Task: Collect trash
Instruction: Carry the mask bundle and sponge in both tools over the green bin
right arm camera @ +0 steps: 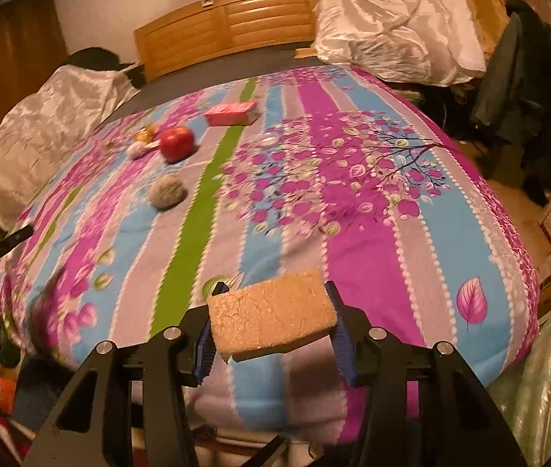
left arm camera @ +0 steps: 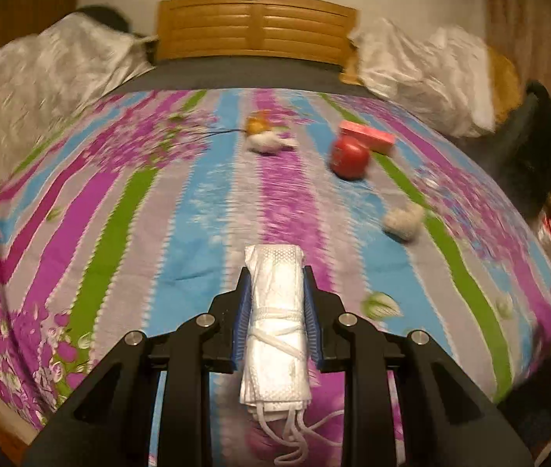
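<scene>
Striped bedding in blue, purple, green and grey with a flowering-tree print covers the bed (left arm camera: 127, 210) that fills both of your views, with a slatted wooden headboard (left arm camera: 256, 27) at the top centre and crumpled white sheets (left arm camera: 42, 78) heaped at either side of it.

Your left gripper (left arm camera: 275, 307) sits at the bottom centre of its view, its blue-padded jaws pressed together on a folded white face mask (left arm camera: 275, 330); the mask stands lengthwise between the pads and its elastic loops dangle below them.

Your right gripper (right arm camera: 271, 315) sits at the bottom centre of its own view, jaws pinching a tan, crackled rectangular sponge (right arm camera: 271, 315) by its short ends, the slab lying across the gap.

On the bed, in the upper part of the left view, you see a red apple (left arm camera: 349, 157) touching a pink rectangular carton (left arm camera: 369, 136) behind it. To their left lies a small orange-and-white scrap (left arm camera: 264, 134), too blurred to identify. Below and right of the apple rests a crumpled off-white paper ball (left arm camera: 404, 220), apart from the others.
</scene>
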Motion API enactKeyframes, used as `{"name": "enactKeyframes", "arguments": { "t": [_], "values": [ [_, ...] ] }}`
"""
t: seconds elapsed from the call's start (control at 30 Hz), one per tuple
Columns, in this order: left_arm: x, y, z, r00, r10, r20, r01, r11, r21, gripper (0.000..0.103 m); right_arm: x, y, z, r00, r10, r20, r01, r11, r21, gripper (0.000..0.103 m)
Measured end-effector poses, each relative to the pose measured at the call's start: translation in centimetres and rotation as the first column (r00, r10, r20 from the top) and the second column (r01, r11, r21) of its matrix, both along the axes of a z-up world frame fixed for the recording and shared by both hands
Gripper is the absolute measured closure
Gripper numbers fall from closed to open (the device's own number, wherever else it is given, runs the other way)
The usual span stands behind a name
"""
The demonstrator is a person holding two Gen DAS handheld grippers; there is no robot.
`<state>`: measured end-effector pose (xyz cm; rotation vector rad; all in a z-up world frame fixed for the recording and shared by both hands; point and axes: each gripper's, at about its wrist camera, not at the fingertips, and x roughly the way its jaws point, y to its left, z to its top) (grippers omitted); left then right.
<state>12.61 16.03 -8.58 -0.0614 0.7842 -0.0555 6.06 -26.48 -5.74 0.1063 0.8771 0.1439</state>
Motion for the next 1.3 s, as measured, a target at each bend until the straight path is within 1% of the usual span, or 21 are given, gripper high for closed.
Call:
{"name": "enactKeyframes", "arguments": {
  "t": [0.1, 0.17, 0.23, 0.33, 0.43, 0.5, 0.6, 0.63, 0.73, 0.77, 0.8, 0.87, 0.93, 0.97, 1.03, 1.1, 1.13, 1.17, 1.2, 1.23, 1.3],
  "values": [
    [-0.7, -2.1, 0.5, 0.998, -0.060, 0.020, 0.060, 0.998, 0.023, 0.079, -1.8, -0.7, 1.5, 0.999, -0.015, 0.032, 0.015, 1.000, -0.013, 0.052],
    [-0.9, -2.9, 0.9, 0.996, -0.078, 0.033, 0.077, 0.996, 0.036, 0.079, -2.8, -2.3, 2.8, 0.996, -0.059, 0.064, 0.060, 0.998, -0.015, 0.052],
    [-1.0, -3.2, 1.6, 0.995, -0.083, 0.051, 0.081, 0.996, 0.033, 0.079, -3.0, -4.2, 4.0, 0.991, -0.100, 0.088, 0.101, 0.995, -0.008, 0.052],
    [-0.7, -3.7, 3.1, 0.993, -0.089, 0.083, 0.086, 0.996, 0.033, 0.079, -3.7, -6.8, 6.1, 0.977, -0.158, 0.141, 0.159, 0.987, 0.006, 0.052],
    [-0.3, -5.4, 5.1, 0.985, -0.123, 0.117, 0.119, 0.992, 0.047, 0.079, -4.8, -8.7, 8.3, 0.961, -0.193, 0.197, 0.195, 0.981, 0.005, 0.052],
    [0.1, -7.1, 6.4, 0.976, -0.162, 0.142, 0.155, 0.986, 0.059, 0.079, -5.5, -9.8, 9.6, 0.951, -0.211, 0.227, 0.218, 0.976, -0.004, 0.052],
    [0.8, -10.3, 8.1, 0.957, -0.234, 0.172, 0.223, 0.972, 0.077, 0.079, -7.1, -12.0, 11.6, 0.928, -0.254, 0.273, 0.271, 0.962, -0.025, 0.052],
    [1.0, -11.4, 8.6, 0.949, -0.259, 0.182, 0.248, 0.965, 0.083, 0.079, -7.7, -12.8, 12.2, 0.919, -0.270, 0.286, 0.291, 0.956, -0.033, 0.052],
    [1.6, -15.5, 10.1, 0.912, -0.353, 0.210, 0.343, 0.935, 0.088, 0.079, -9.9, -16.2, 14.3, 0.883, -0.339, 0.324, 0.376, 0.925, -0.055, 0.052],
    [1.8, -17.3, 10.7, 0.891, -0.395, 0.221, 0.385, 0.918, 0.089, 0.079, -10.6, -17.3, 15.0, 0.869, -0.363, 0.335, 0.406, 0.912, -0.065, 0.052],
    [1.9, -19.0, 11.2, 0.873, -0.430, 0.230, 0.421, 0.903, 0.092, 0.079, -11.9, -19.1, 16.0, 0.846, -0.399, 0.354, 0.453, 0.888, -0.081, 0.052],
    [1.9, -22.6, 12.1, 0.828, -0.502, 0.250, 0.493, 0.864, 0.103, 0.079, -13.5, -21.4, 17.3, 0.813, -0.447, 0.374, 0.512, 0.854, -0.093, 0.052],
    [1.8, -25.5, 12.7, 0.786, -0.559, 0.263, 0.552, 0.827, 0.108, 0.079, -16.2, -24.8, 19.0, 0.756, -0.519, 0.399, 0.595, 0.798, -0.090, 0.052],
    [1.7, -27.7, 13.0, 0.755, -0.598, 0.269, 0.592, 0.798, 0.112, 0.079, -16.9, -25.6, 19.3, 0.742, -0.536, 0.402, 0.614, 0.784, -0.088, 0.052],
    [1.4, -31.7, 13.5, 0.694, -0.666, 0.273, 0.663, 0.739, 0.116, 0.079, -19.2, -27.9, 20.2, 0.701, -0.581, 0.413, 0.666, 0.740, -0.090, 0.052],
    [1.2, -35.0, 13.5, 0.647, -0.714, 0.269, 0.712, 0.691, 0.123, 0.079, -21.1, -29.7, 20.7, 0.671, -0.609, 0.423, 0.701, 0.707, -0.094, 0.052],
    [1.0, -36.6, 13.6, 0.622, -0.737, 0.264, 0.735, 0.666, 0.129, 0.079, -21.9, -30.4, 20.7, 0.660, -0.619, 0.425, 0.713, 0.695, -0.095, 0.052],
    [0.7, -39.0, 13.6, 0.582, -0.771, 0.259, 0.769, 0.625, 0.135, 0.079, -22.5, -31.0, 20.8, 0.650, -0.629, 0.428, 0.724, 0.683, -0.095, 0.052],
    [0.4, -40.6, 13.6, 0.556, -0.791, 0.256, 0.789, 0.599, 0.137, 0.079, -23.5, -31.8, 20.7, 0.637, -0.640, 0.430, 0.736, 0.671, -0.091, 0.052],
    [0.0, -42.6, 13.6, 0.523, -0.814, 0.252, 0.814, 0.565, 0.134, 0.079, -24.2, -32.4, 20.7, 0.627, -0.649, 0.429, 0.744, 0.662, -0.086, 0.052],
    [-0.8, -45.5, 13.4, 0.475, -0.845, 0.244, 0.848, 0.514, 0.127, 0.079, -25.4, -33.2, 20.3, 0.610, -0.667, 0.427, 0.760, 0.645, -0.079, 0.052]
  ]
}}
